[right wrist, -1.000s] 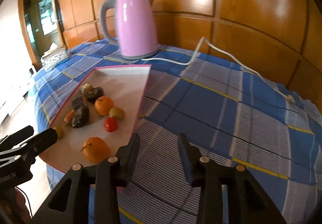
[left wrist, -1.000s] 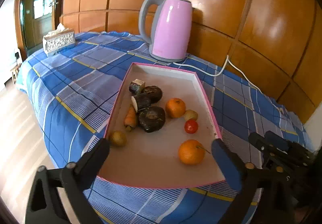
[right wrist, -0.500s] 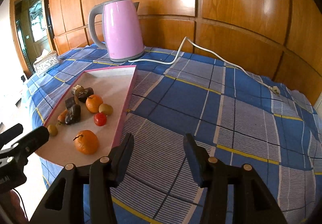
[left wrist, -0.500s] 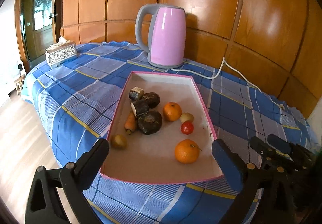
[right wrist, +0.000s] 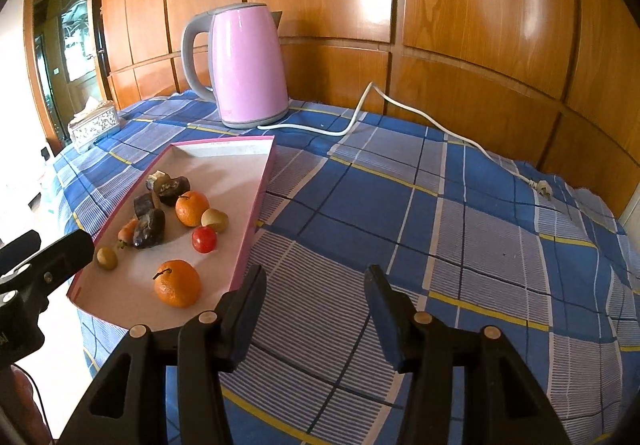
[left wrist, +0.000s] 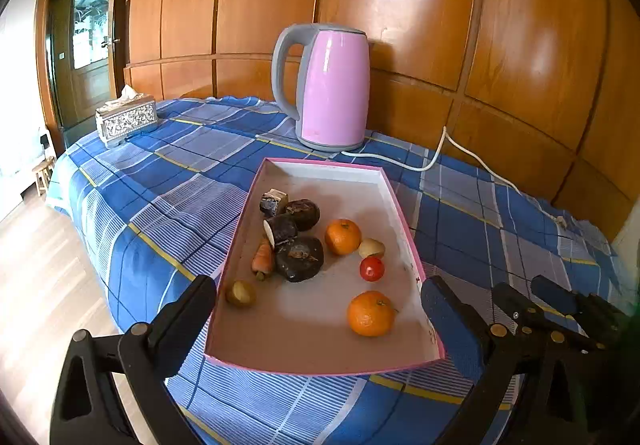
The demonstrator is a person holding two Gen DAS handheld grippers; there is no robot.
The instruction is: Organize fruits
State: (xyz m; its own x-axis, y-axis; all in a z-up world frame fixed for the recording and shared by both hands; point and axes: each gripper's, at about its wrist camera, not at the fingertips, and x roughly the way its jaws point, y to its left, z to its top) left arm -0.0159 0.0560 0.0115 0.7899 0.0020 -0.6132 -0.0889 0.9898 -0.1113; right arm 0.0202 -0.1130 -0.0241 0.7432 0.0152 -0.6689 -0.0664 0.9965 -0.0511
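Note:
A pink-rimmed tray [left wrist: 320, 369] lies on the blue checked cloth. It holds two oranges [left wrist: 371, 313] [left wrist: 343, 236], a red tomato [left wrist: 372, 268], a pale small fruit [left wrist: 372, 247], a yellow-green fruit [left wrist: 240, 293], a carrot [left wrist: 263, 258] and several dark lumps [left wrist: 299, 253]. My left gripper [left wrist: 318, 301] is open wide, one finger off each side of the tray's near end, touching nothing. My right gripper [right wrist: 316, 285] is open and empty over bare cloth just right of the tray [right wrist: 256, 205]. The near orange [right wrist: 177, 283] is to its left.
A pink kettle [left wrist: 332, 85] stands behind the tray by the wood-panelled wall, and its white cord [right wrist: 440, 125] trails across the cloth to the right. A tissue box [left wrist: 126, 119] sits at the far left corner. The table edge drops to a wooden floor on the left.
The right gripper's jaws stand a little wider than a second ago. Both views have tilted slightly, so the tray sits lower and smaller in them. Nothing in the tray has moved.

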